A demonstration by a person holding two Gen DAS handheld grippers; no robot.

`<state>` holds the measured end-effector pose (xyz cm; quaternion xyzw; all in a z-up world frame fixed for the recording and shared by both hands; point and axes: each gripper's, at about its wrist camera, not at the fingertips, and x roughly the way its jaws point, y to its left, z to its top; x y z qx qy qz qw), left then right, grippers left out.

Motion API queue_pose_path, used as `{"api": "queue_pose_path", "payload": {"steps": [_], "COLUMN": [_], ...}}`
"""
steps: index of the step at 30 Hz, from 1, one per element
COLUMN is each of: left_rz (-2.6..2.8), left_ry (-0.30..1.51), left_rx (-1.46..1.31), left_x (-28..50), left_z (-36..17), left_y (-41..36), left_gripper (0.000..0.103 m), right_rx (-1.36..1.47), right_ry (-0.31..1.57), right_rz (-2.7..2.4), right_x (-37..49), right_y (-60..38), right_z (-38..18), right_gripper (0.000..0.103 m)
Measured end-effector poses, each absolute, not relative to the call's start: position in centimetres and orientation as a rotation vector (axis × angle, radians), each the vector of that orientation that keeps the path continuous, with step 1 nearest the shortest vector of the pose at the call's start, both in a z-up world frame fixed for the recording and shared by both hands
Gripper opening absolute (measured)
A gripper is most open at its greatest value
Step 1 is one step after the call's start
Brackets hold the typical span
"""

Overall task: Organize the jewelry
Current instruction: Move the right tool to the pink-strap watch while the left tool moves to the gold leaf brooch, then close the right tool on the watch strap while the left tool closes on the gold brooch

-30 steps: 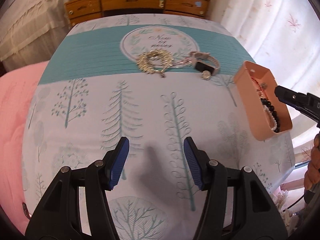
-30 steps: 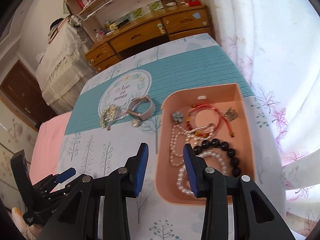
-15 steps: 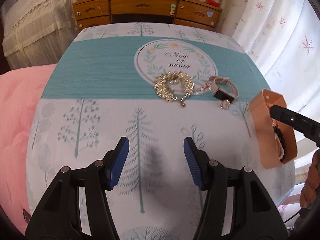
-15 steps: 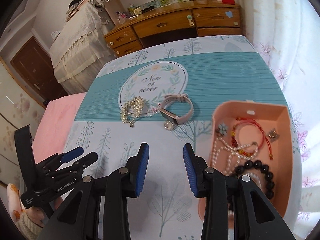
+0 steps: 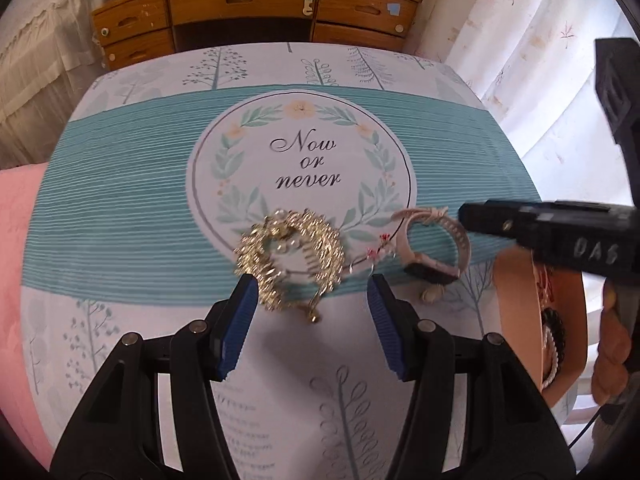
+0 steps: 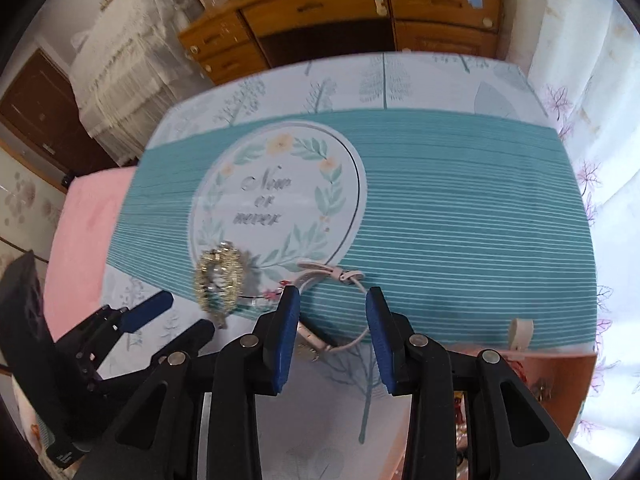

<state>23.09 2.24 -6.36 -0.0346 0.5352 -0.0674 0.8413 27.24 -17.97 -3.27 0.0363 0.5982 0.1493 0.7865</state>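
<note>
A gold chain necklace (image 5: 290, 258) lies coiled on the tablecloth, just ahead of my open, empty left gripper (image 5: 312, 304); it also shows in the right wrist view (image 6: 219, 278). A pale pink watch (image 5: 434, 250) lies to its right, with a thin red-beaded chain (image 5: 374, 254) between them. My right gripper (image 6: 332, 320) is open and empty, its jaws on either side of the watch strap (image 6: 332, 274). The peach tray (image 5: 516, 312) with bead and pearl bracelets stands at the right; its rim (image 6: 560, 364) shows in the right wrist view.
The table carries a teal and white cloth (image 5: 120, 208) printed "Now or never". A wooden desk with drawers (image 5: 248, 12) stands behind it. Pink bedding (image 5: 16, 240) lies to the left and a curtain (image 5: 540, 80) hangs to the right.
Both grippers have moved forward to the jewelry: the left up to the gold necklace, the right away from over the tray to the watch. Both stayed open.
</note>
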Motion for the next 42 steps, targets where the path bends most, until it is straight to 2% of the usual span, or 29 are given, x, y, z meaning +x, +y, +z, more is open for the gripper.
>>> {"api": "queue_pose_path", "payload": {"steps": [5,7,9,12,27,30,35,42], "left_rz": [-0.147,-0.151,-0.154,-0.137,-0.038,-0.036,0.006,0.034], "left_ry": [1.176,1.198,1.220,1.247,1.353,1.358,1.387,1.403], "left_rx": [-0.107,-0.113,-0.120,-0.133,-0.094,-0.076,-0.095,-0.095], "left_x": [25.4,26.1,26.8,27.6,29.6,29.7,29.9,30.0], "left_z": [-7.2,-7.5,-7.8,-7.9,-9.0,-8.8,-9.3,-9.4], "left_y": [2.1,2.0,2.0,2.2,0.5,-0.2,-0.1,-0.1], "left_gripper": [0.054,0.054,0.054,0.054,0.054,0.048,0.031,0.031], "right_rx": [-0.006,-0.025,-0.042,-0.064,0.121,0.140,0.168,0.196], "right_ry": [1.360,1.381,1.403,1.381,1.239,1.232,1.215,1.189], "right_rz": [0.274,0.272,0.258,0.241,0.229,0.234,0.238,0.244], "right_x": [28.6,29.0,29.3,29.2,26.4,25.7,24.6,23.6], "right_y": [-17.2,-16.9,-16.7,-16.6,-20.9,-21.7,-23.1,-24.2], "right_z": [-6.5,-7.5,-8.4,-8.2,-2.6,-2.0,-1.4,-0.6], "right_gripper": [0.035,0.031,0.014,0.004,0.004,0.004,0.004,0.004]}}
